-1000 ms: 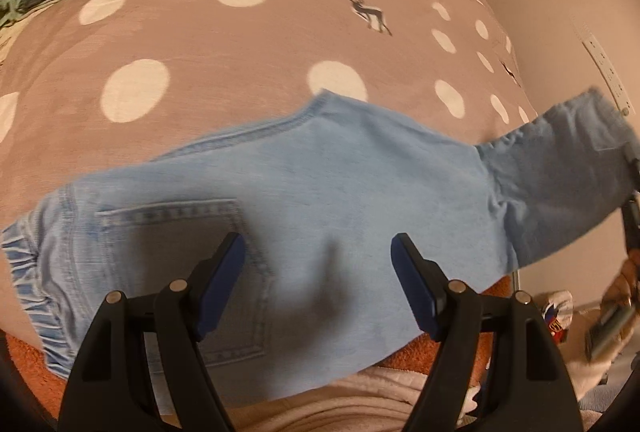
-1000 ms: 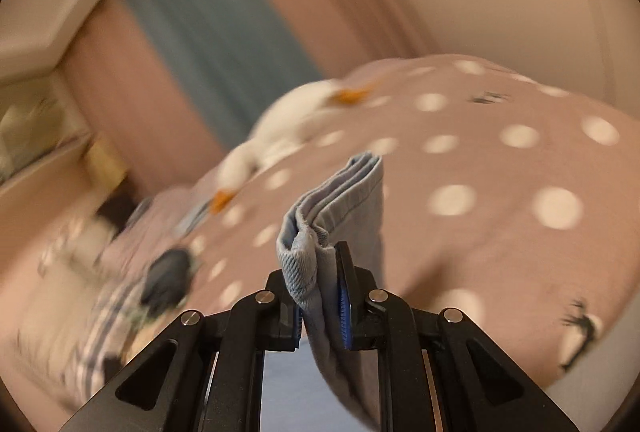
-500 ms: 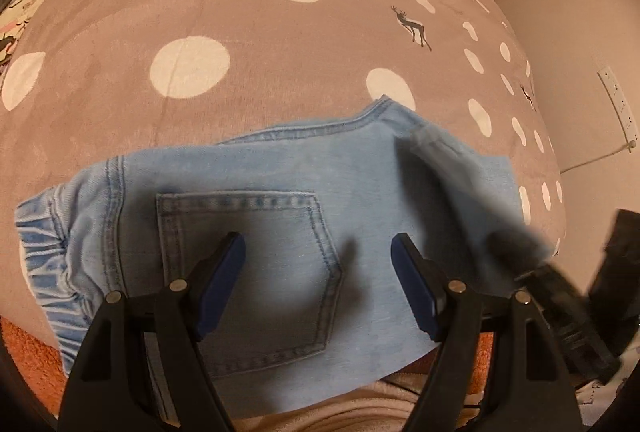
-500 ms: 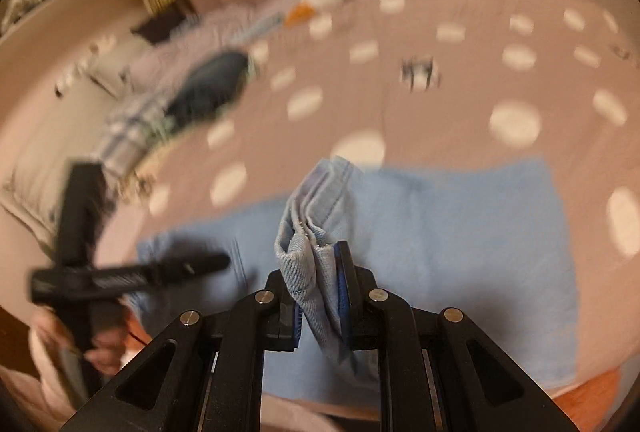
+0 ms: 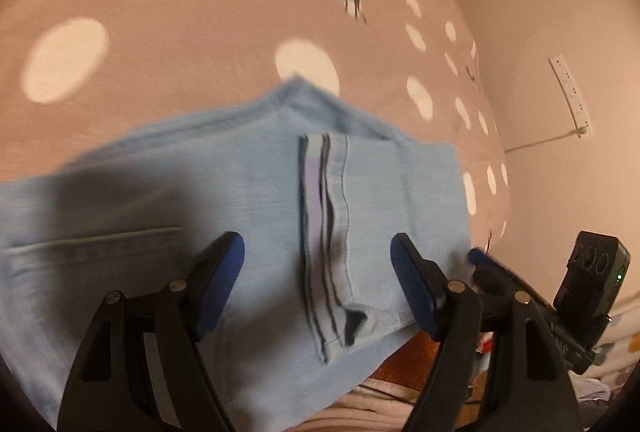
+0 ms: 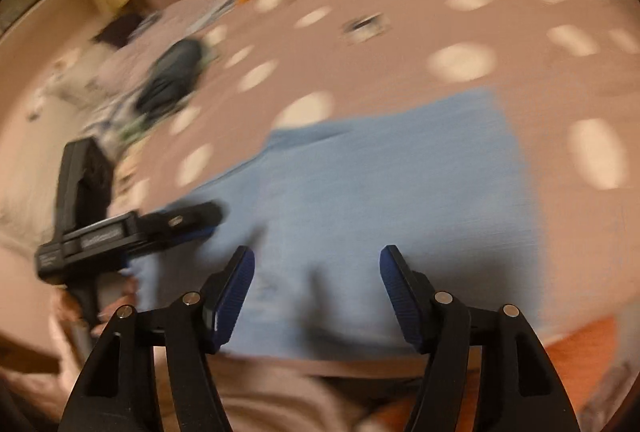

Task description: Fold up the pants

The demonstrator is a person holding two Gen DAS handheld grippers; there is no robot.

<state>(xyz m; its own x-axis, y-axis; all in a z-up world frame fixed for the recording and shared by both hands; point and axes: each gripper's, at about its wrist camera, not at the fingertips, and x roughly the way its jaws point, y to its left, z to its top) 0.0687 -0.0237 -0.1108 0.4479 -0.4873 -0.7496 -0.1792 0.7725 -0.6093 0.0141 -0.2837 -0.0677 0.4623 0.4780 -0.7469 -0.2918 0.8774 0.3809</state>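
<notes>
Pants (image 5: 208, 199) folded on the bed (image 5: 168, 31).
Left gripper (image 5: 316, 276) and right gripper (image 6: 316, 292) are held above them, fingers spread wide, nothing gripped.

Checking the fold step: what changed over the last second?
The right gripper carried the leg cuffs over onto the pants, then let go; its jaws now stand open. The left gripper stayed open above the pants, which remain on the dotted blanket.
</notes>
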